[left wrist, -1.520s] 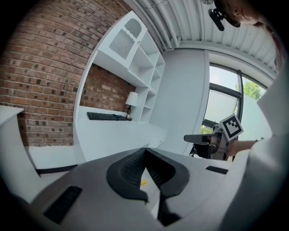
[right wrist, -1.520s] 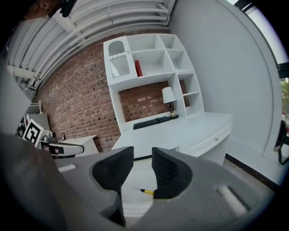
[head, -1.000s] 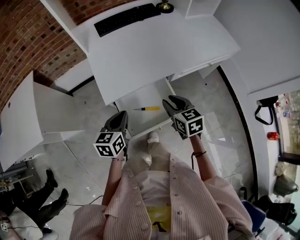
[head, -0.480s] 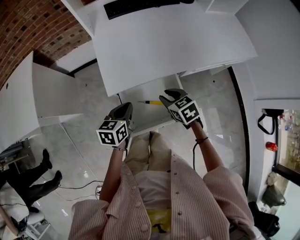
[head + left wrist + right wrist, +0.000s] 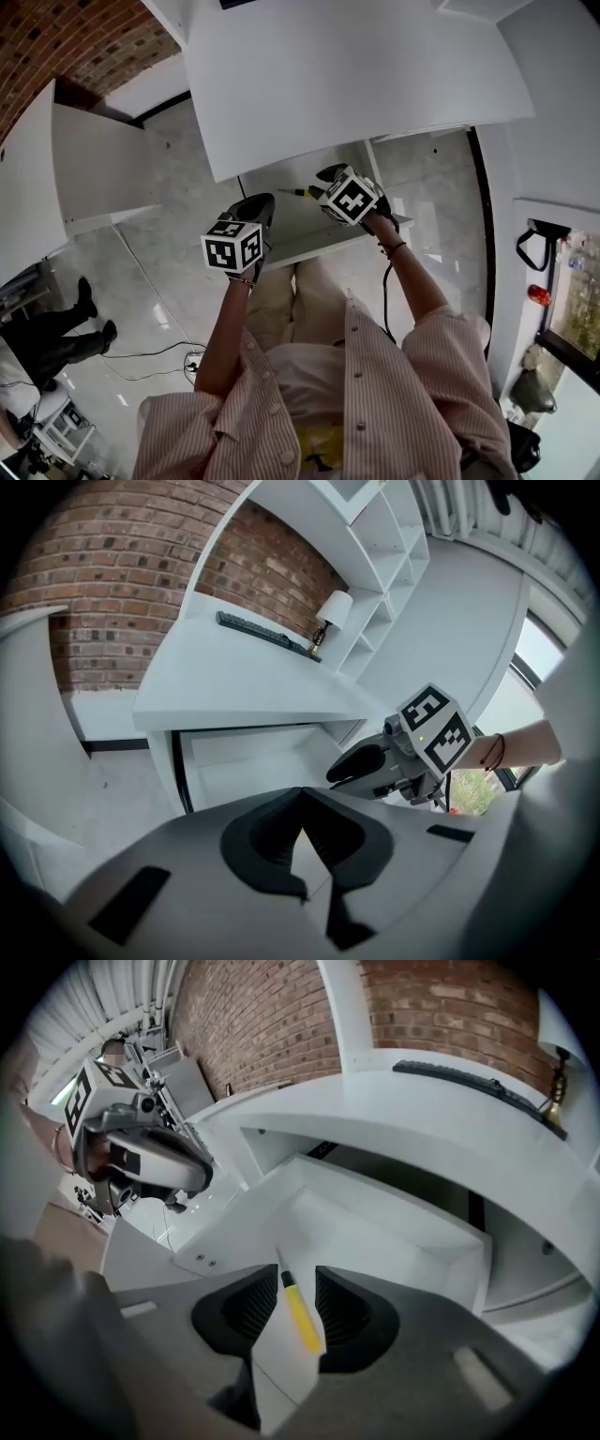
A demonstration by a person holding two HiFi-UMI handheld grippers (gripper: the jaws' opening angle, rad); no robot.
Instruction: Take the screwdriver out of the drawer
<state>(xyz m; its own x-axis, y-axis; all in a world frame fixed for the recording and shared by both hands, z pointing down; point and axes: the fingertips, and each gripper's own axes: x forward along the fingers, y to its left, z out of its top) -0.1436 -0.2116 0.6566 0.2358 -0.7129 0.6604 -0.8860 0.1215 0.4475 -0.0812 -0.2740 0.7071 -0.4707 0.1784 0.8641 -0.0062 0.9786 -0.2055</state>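
The screwdriver (image 5: 300,192), with a yellow handle and a thin shaft, lies on the floor of the open white drawer (image 5: 314,236) under the desk. In the right gripper view the screwdriver (image 5: 301,1320) lies lengthwise in the gap between the jaws, and they do not press on it. My right gripper (image 5: 323,183) is open and reaches into the drawer (image 5: 375,1232) right at the handle. My left gripper (image 5: 262,202) hangs over the drawer's front left corner, its jaws shut on nothing (image 5: 301,795). From there I see the right gripper (image 5: 361,761) over the drawer (image 5: 248,771).
The white desktop (image 5: 356,75) overhangs the back of the drawer. A keyboard (image 5: 262,630) and a lamp (image 5: 330,616) stand on it. A white cabinet (image 5: 94,159) stands to the left, and another person's legs (image 5: 56,328) are on the floor far left.
My right gripper has moved forward and down into the drawer until its jaws stand on either side of the screwdriver. The left gripper has come a little closer to the drawer front.
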